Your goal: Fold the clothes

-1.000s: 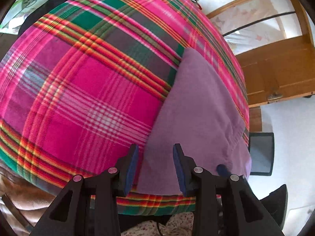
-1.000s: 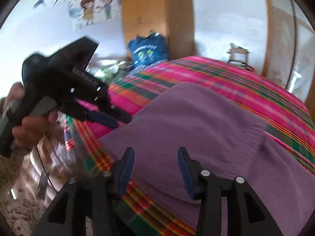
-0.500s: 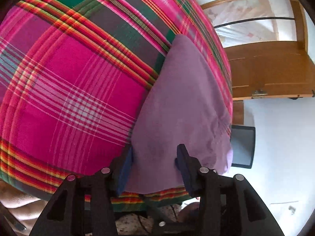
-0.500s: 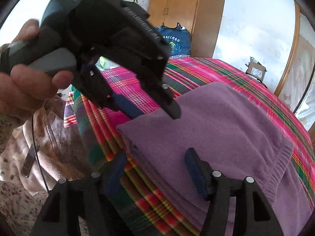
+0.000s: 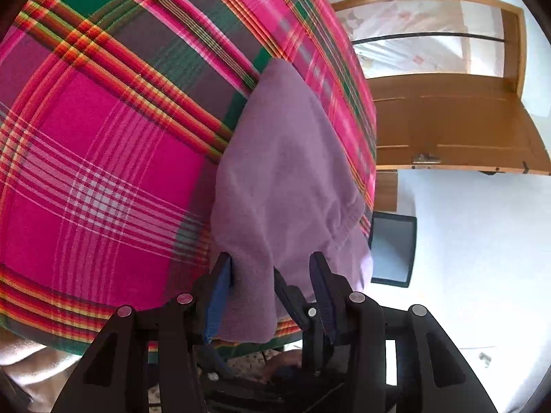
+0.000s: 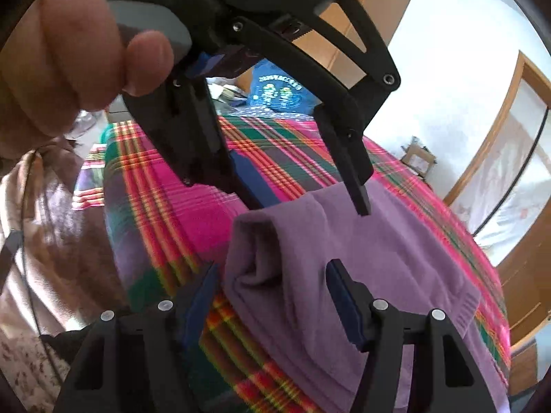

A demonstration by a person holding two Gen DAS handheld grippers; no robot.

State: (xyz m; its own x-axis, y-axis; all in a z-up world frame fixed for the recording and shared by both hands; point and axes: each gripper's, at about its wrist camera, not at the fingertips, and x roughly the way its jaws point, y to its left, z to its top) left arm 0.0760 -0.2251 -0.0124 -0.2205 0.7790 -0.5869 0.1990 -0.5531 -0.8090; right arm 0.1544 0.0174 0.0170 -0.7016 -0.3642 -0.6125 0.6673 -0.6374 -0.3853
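Note:
A folded purple garment [image 5: 286, 172] lies near the edge of a bed covered with a pink plaid blanket [image 5: 103, 144]. My left gripper [image 5: 272, 285] is open, its jaws straddling the garment's near corner, which hangs between them. In the right wrist view the garment [image 6: 378, 268] shows layered folds at its near corner. My right gripper [image 6: 272, 292] is open around that corner. The left gripper [image 6: 310, 186] comes down from above onto the same corner, held by a hand [image 6: 69, 55].
A wooden door [image 5: 447, 124] stands open beyond the bed. A dark flat panel [image 5: 392, 247] lies on the white floor beside the bed. A blue bag [image 6: 275, 86] and wardrobe sit behind the bed. A beige cloth [image 6: 44, 241] hangs at left.
Both grippers have closed in on the garment's near corner. The corner now lies between the jaws of each, and it looks lifted and bunched.

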